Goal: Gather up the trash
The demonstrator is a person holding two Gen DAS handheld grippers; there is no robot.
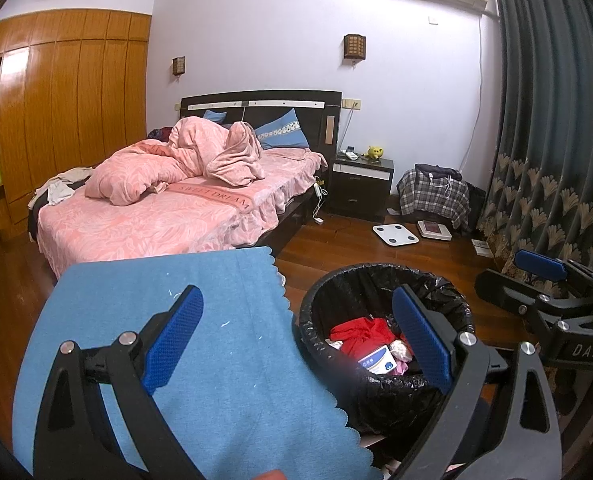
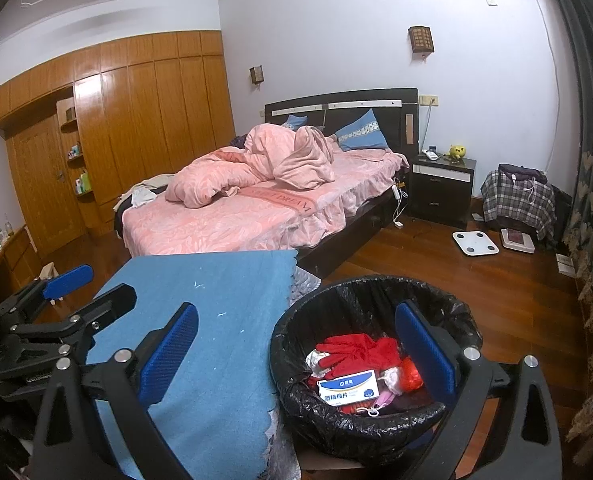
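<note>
A black-lined trash bin [image 1: 336, 280] [image 2: 360, 284] stands next to a table covered by a blue cloth [image 1: 156, 280] [image 2: 216, 280]. Inside lie a red glove [image 2: 352, 350], a blue-and-white box [image 2: 348, 390] [image 1: 378, 362], pale wrappers and a red bag. My left gripper [image 1: 296, 344] is open and empty, spanning the cloth and the bin's left rim. My right gripper [image 2: 296, 354] is open and empty over the bin's left edge. The right gripper also shows in the left wrist view [image 1: 536, 268]; the left gripper shows in the right wrist view [image 2: 72, 280].
A bed with pink bedding [image 2: 256, 208] stands behind the table. A dark nightstand [image 2: 442, 188], a plaid-covered stool [image 2: 518, 200], two floor scales [image 2: 474, 242] and a dark curtain [image 1: 556, 120] are to the right. A wooden wardrobe [image 2: 136, 120] lines the left wall.
</note>
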